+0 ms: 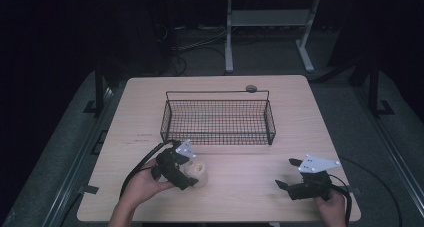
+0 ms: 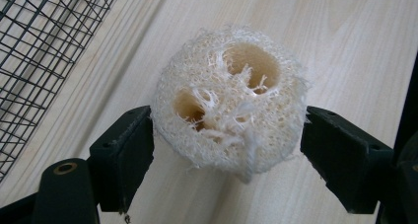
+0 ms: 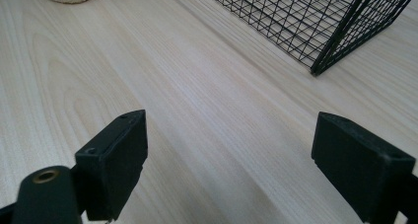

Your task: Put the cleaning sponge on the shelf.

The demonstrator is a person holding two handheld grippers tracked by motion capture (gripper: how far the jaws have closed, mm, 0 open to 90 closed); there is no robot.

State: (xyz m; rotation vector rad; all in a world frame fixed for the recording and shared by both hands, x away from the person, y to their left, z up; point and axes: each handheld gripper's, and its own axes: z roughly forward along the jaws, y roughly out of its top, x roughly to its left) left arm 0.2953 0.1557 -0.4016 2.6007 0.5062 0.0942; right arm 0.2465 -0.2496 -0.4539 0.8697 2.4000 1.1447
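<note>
Left gripper [image 1: 186,168] sits at the near-left of the table [image 1: 235,192], fingers either side of a loofah slice [image 2: 229,103]. In the left gripper view both black fingers [image 2: 125,157] touch or all but touch its fuzzy flanks; I read it as a light pinch, no visible squash, so clamp force is low or not yet applied. Can't tell if it's off the table or resting on it.

Loofah judgement: very light, dry fibrous mesh, two open holes through the face. Springy, compresses easily, rough surface so slip is unlikely. Not fragile, though loose fibres can snag. Best hold is across the outer rim at mid-height, as the fingers sit now. Avoid pressing over the holes where the wall is thin and will collapse.

Wire basket [image 1: 218,117] stands mid-table beyond the loofah, well apart from it, looks empty from the high view. Mesh could catch stray fibres if the slice goes in there.

Right gripper [image 1: 296,179] is at the near-right, held by the person's hand, fingers spread wide over bare wood with nothing between them. Its view shows the basket corner ahead-right and the loofah's edge far off at top-left.
</note>
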